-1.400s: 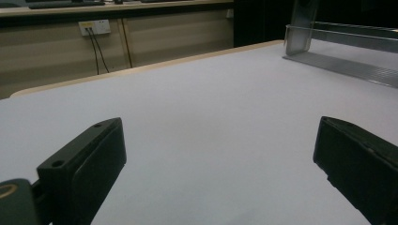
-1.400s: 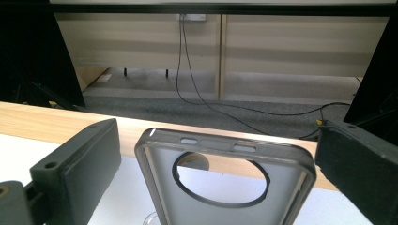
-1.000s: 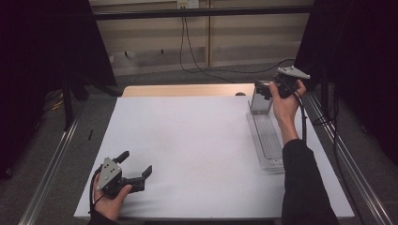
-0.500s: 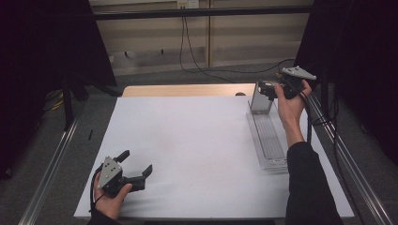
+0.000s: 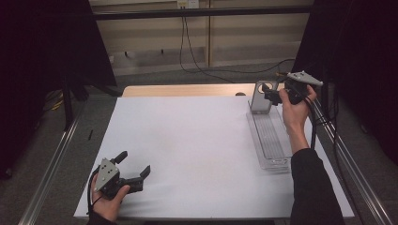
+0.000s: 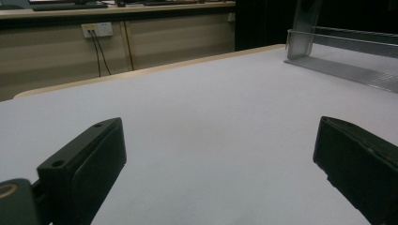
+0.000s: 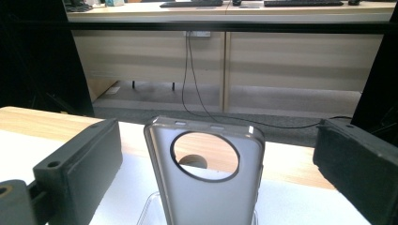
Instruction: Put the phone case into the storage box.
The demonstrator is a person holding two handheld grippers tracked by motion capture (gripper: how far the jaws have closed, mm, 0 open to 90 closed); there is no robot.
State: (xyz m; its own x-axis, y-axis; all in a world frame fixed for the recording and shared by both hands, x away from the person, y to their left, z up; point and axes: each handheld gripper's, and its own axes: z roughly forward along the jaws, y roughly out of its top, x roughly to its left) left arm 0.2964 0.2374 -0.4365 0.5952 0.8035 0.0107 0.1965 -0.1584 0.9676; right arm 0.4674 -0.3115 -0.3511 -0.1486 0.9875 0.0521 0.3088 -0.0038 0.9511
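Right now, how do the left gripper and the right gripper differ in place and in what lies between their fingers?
The left gripper sits low at the near left corner of the white table, while the right gripper is raised at the far right. The left gripper's fingers frame only bare table; the right gripper's fingers stand either side of an upright grey phone case with a round hole, apart from it. Both are open and hand-held.

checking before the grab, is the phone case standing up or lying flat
Standing up. The phone case rises upright at the far end of the clear tray, between the right gripper's open jaws.
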